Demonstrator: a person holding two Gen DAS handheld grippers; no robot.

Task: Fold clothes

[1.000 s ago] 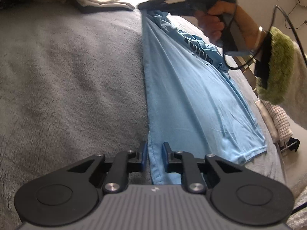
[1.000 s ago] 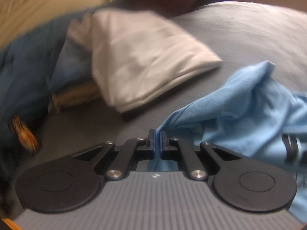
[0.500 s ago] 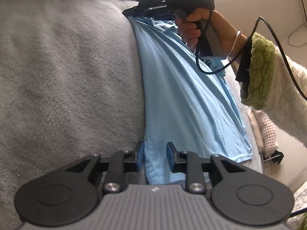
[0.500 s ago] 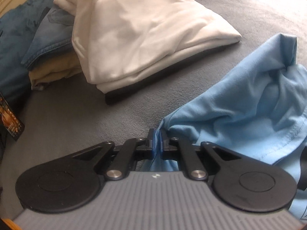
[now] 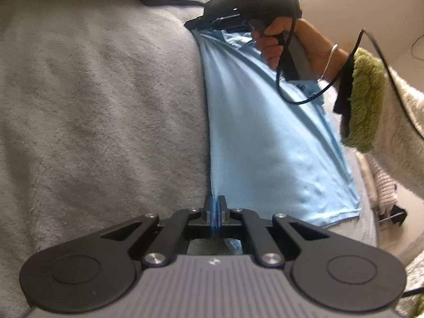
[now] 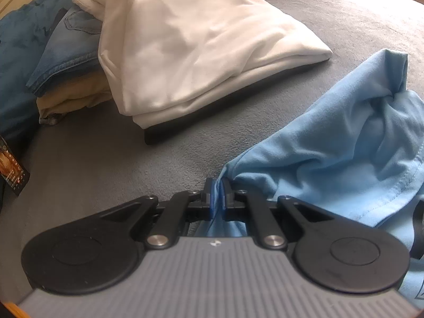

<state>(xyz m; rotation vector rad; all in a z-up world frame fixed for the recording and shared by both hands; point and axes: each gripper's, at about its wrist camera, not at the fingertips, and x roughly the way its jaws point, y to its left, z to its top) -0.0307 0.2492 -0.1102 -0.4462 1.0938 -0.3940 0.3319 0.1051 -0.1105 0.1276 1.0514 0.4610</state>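
A light blue T-shirt (image 5: 265, 145) lies stretched lengthwise on the grey blanket (image 5: 92, 106). My left gripper (image 5: 214, 204) has its jaws closing on the shirt's near edge, and the pads press on the fabric. At the far end the right gripper (image 5: 194, 23), held in a person's hand (image 5: 273, 45), pinches the shirt's other end. In the right wrist view the right gripper (image 6: 218, 185) is shut on a bunched fold of the T-shirt (image 6: 331, 153), low over the blanket.
A folded white garment (image 6: 198, 39) on a dark one lies just beyond the right gripper. Jeans (image 6: 66, 53), a tan garment (image 6: 71, 98) and dark blue fabric (image 6: 16, 53) are piled to its left. A green-cuffed fleece sleeve (image 5: 363, 98) hangs over the shirt's right side.
My left gripper's jaws stood apart around the shirt's edge and have now shut on it. The right gripper came down toward the blanket with the shirt's far end.
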